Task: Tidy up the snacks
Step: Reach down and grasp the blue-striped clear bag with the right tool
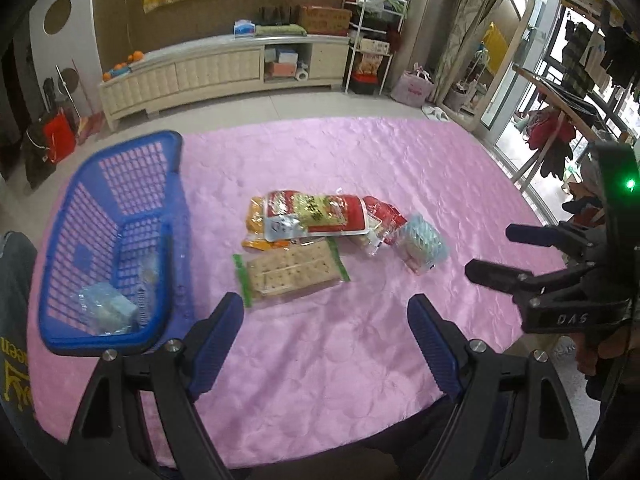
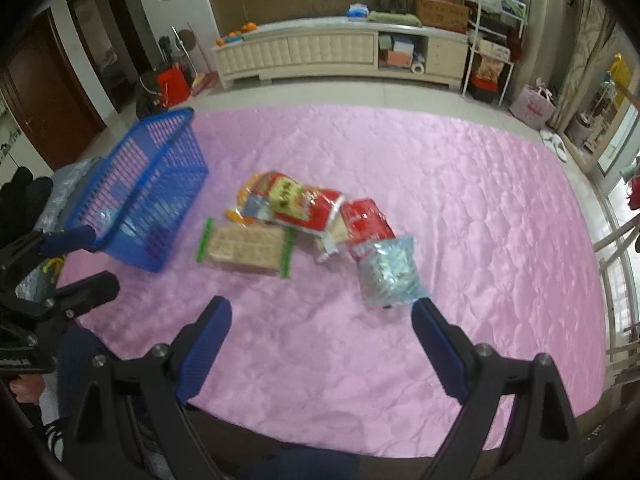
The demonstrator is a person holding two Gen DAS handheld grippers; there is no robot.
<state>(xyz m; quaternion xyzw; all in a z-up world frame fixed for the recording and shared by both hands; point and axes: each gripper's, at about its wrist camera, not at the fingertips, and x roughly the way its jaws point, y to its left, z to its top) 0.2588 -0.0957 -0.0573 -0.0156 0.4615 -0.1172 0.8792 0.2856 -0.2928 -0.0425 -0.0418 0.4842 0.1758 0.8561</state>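
A pile of snack packs lies mid-table on the pink cloth: a green-edged cracker pack [image 1: 291, 272] [image 2: 246, 247], a large red and yellow bag [image 1: 320, 212] [image 2: 296, 204], a small red pack [image 2: 366, 224] and a light blue pack [image 1: 422, 242] [image 2: 390, 274]. A blue basket [image 1: 120, 240] [image 2: 148, 196] stands at the left with a light blue pack [image 1: 108, 308] inside. My left gripper [image 1: 326, 336] is open and empty, just right of the basket and short of the cracker pack. My right gripper [image 2: 322, 340] is open and empty, near the light blue pack.
The pink cloth [image 1: 360, 360] covers the table out to its edges. A cream cabinet [image 1: 224, 70] and a shelf rack [image 1: 370, 40] stand on the floor beyond the table. A person's leg [image 1: 16, 280] is at the left edge.
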